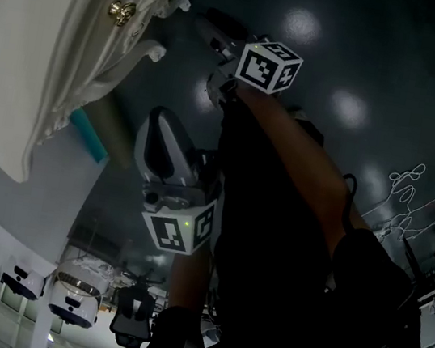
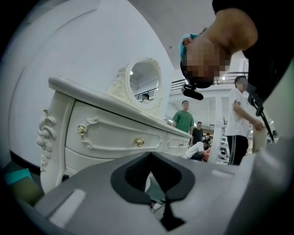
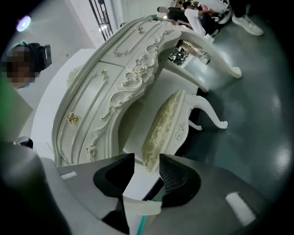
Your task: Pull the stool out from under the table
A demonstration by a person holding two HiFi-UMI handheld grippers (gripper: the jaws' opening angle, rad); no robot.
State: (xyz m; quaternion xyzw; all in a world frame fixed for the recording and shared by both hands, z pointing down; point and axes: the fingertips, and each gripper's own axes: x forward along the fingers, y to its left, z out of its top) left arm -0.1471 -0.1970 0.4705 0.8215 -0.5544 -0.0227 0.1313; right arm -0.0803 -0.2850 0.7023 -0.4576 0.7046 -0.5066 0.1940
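Note:
The stool [image 3: 163,128] has a cream-gold cushion and curled white legs, and stands tucked under the ornate white dressing table [image 3: 115,78]. My right gripper [image 3: 146,166] is open, with the stool's near end right at its fingertips and the pads not visibly pressing on it. In the head view the right gripper [image 1: 213,28] reaches toward the stool's white legs [image 1: 177,5] beside the table [image 1: 47,60]. My left gripper [image 2: 149,155] is shut on nothing and points at the table's drawer front [image 2: 115,135]. It hangs lower, off the stool [image 1: 161,131].
Dark glossy floor [image 1: 358,60] stretches to the right, with white cables [image 1: 412,185] lying on it. A teal object [image 1: 89,134] lies beside the table's end. Several people [image 2: 184,120] stand in the background, and white machines [image 1: 71,299] stand further off.

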